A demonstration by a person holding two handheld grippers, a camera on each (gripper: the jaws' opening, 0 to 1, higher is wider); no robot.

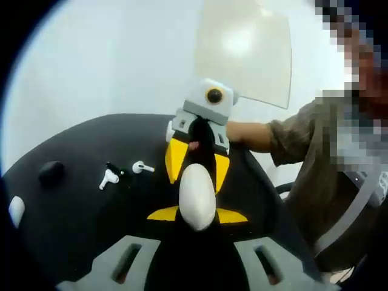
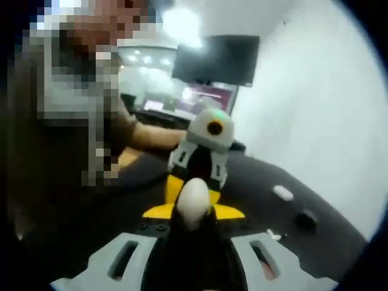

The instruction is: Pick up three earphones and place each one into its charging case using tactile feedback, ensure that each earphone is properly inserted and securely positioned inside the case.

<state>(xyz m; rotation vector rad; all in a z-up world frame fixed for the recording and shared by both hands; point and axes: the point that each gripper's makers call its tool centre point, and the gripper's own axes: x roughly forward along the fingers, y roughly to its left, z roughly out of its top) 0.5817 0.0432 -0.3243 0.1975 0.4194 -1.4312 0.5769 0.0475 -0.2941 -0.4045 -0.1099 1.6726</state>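
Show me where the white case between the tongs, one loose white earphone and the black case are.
white case [image 1: 197,195], left gripper view, rounded middle.
white earphone [image 1: 110,178], left gripper view, its body.
black case [image 1: 51,171], left gripper view, top.

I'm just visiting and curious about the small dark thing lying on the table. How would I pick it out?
Start from the black table and find the white egg-shaped case between yellow jaws. Go left past the two white earphones to a small rounded black lump. It is the only dark loose item and nearly blends into the tabletop.
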